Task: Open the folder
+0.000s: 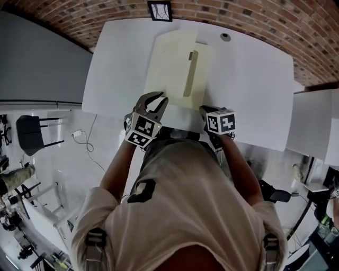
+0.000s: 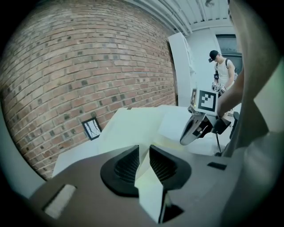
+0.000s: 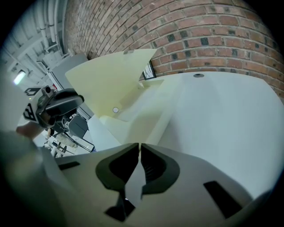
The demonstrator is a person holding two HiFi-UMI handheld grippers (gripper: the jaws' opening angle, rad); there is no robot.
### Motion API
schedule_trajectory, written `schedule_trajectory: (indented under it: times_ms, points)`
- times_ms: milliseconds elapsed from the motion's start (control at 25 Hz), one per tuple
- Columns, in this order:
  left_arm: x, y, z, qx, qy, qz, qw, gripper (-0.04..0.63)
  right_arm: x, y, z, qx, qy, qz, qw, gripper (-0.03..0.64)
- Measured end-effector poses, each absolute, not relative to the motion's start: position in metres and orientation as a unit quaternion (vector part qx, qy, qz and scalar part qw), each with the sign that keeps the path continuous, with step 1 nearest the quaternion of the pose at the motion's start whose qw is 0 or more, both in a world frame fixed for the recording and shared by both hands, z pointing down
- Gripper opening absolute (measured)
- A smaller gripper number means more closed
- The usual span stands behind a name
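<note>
White counter (image 1: 254, 79) below a brick wall (image 1: 254, 16), head view: cream folder (image 1: 172, 69) lies centred, with left tongs (image 1: 159, 99) and right tongs (image 1: 204, 109) at its near edge. Left gripper view: tongs clenched on a pale folder sheet. Right gripper view: tongs clenched on the folder's near edge, front flap (image 3: 111, 84) raised aslant.

1. No word, number or brand name can be read anywhere.
2. The left cube (image 1: 142, 131), behind the jaws of the left gripper (image 1: 158, 99), carries black-and-white square code patterns, with no letters.
3. The right cube (image 1: 221, 122), on the right gripper (image 3: 139, 150), carries the same kind of patterns.
4. A small framed sheet (image 1: 160, 10) hangs on the brick wall (image 1: 254, 21), ahead of both grippers. It has a dark border and thin lines inside, too small to read.
</note>
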State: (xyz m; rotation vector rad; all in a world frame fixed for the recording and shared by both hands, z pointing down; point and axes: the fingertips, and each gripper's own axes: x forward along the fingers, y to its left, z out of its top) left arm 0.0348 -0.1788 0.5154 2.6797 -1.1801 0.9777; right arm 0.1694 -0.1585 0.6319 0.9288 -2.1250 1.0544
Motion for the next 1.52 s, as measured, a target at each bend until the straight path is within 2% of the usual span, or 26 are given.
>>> schedule_trajectory:
  times_ms: [440, 600, 760, 880, 1080, 1280, 1400, 1520]
  points:
    - [0.007, -0.18, 0.499, 0.832, -0.462, 0.305, 0.038, 0.054, 0.169, -0.157, 0.632, 0.316, -0.814, 0.383, 0.302, 0.008]
    - [-0.001, -0.18, 0.501, 0.823, -0.467, 0.321, 0.032, 0.032, 0.194, -0.135, 0.673, 0.32, -0.77, 0.373, 0.407, 0.006]
    - [-0.006, -0.183, 0.502, 0.829, -0.456, 0.322, 0.029, 0.031, 0.197, -0.133, 0.662, 0.35, -0.765, 0.41, 0.352, 0.006]
    - [-0.005, -0.185, 0.5, 0.836, -0.453, 0.309, 0.028, 0.031, 0.194, -0.143, 0.642, 0.359, -0.78, 0.369, 0.356, 0.006]
    - [-0.004, -0.187, 0.501, 0.85, -0.431, 0.301, 0.016, 0.031, 0.156, -0.174, 0.593, 0.374, -0.817, 0.302, 0.317, 0.006]
    - [-0.009, -0.191, 0.497, 0.863, -0.426, 0.271, 0.034, 0.031, 0.109, -0.184, 0.601, 0.339, -0.823, 0.284, 0.357, 0.006]
    - [-0.017, -0.192, 0.495, 0.867, -0.421, 0.263, 0.039, 0.031, 0.103, -0.177, 0.621, 0.334, -0.803, 0.292, 0.397, 0.006]
    - [-0.025, -0.194, 0.493, 0.872, -0.416, 0.254, 0.041, 0.031, 0.102, -0.176, 0.626, 0.343, -0.797, 0.294, 0.401, 0.006]
